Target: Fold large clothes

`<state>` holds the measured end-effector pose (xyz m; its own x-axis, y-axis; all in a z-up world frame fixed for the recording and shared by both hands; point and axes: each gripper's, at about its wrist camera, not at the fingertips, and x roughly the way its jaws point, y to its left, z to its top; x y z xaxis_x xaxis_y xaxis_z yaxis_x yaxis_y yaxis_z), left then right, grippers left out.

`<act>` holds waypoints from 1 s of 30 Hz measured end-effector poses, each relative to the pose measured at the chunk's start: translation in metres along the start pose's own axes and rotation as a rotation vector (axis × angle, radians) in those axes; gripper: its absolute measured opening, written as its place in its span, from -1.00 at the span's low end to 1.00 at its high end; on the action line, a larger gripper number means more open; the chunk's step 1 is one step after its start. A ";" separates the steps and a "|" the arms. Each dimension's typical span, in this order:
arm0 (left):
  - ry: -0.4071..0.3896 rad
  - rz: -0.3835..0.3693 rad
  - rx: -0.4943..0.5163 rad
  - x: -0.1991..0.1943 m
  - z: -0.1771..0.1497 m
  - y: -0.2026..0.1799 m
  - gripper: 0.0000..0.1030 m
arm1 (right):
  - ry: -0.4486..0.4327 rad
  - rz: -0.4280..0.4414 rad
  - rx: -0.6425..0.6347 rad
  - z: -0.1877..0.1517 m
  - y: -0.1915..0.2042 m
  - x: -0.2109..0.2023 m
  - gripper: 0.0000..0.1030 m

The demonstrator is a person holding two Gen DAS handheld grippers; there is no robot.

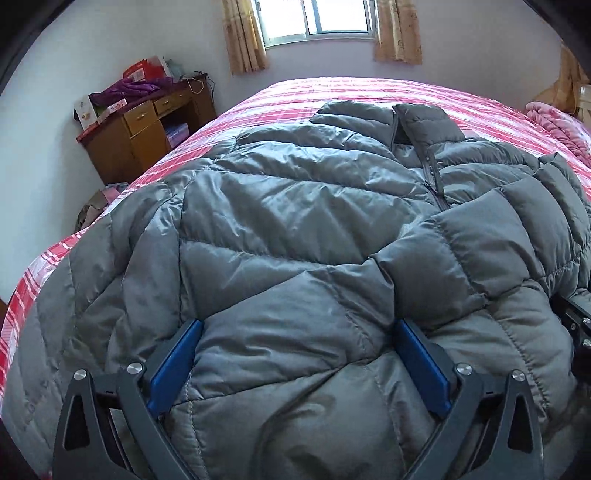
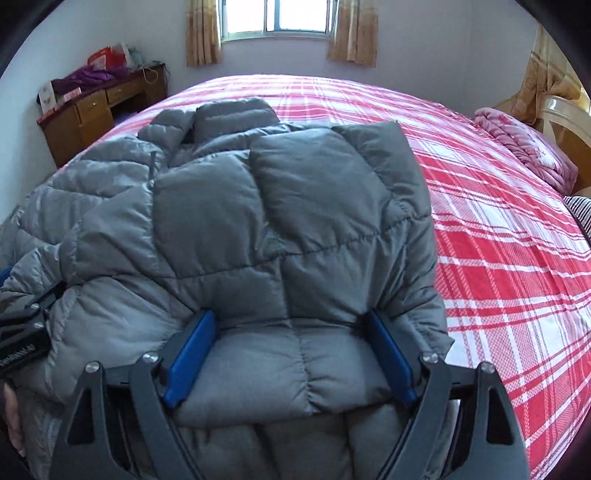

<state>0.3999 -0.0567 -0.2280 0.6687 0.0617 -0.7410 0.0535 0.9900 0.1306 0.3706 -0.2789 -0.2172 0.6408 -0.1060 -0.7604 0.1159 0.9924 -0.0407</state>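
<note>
A grey quilted puffer jacket (image 1: 295, 206) lies front up on the red plaid bed (image 1: 280, 92), collar at the far end, zip down the middle. Its right sleeve is folded across the body (image 2: 295, 192). My left gripper (image 1: 299, 325) is open, its blue pads pressed down into the jacket's near hem, fabric bulging between them. My right gripper (image 2: 291, 317) is open too, its wide-apart jaws straddling the padded fabric at the near right part of the jacket (image 2: 258, 258). The right gripper's body shows at the right edge of the left wrist view (image 1: 576, 321).
A wooden desk (image 1: 144, 136) with purple cloth and boxes stands far left by the wall. A window with curtains (image 1: 317, 18) is behind the bed. A pink folded blanket (image 2: 524, 144) lies by the headboard at far right. Bare bedsheet (image 2: 509, 258) spreads right of the jacket.
</note>
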 end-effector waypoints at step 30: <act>0.017 0.082 -0.047 0.015 0.024 0.017 0.98 | -0.044 0.007 0.072 0.054 -0.045 0.035 0.24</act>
<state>0.4286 -0.0418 -0.2217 0.6566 0.1447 -0.7402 -0.0358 0.9863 0.1611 0.4287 -0.3305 -0.2073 0.6741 -0.1029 -0.7315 0.1644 0.9863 0.0127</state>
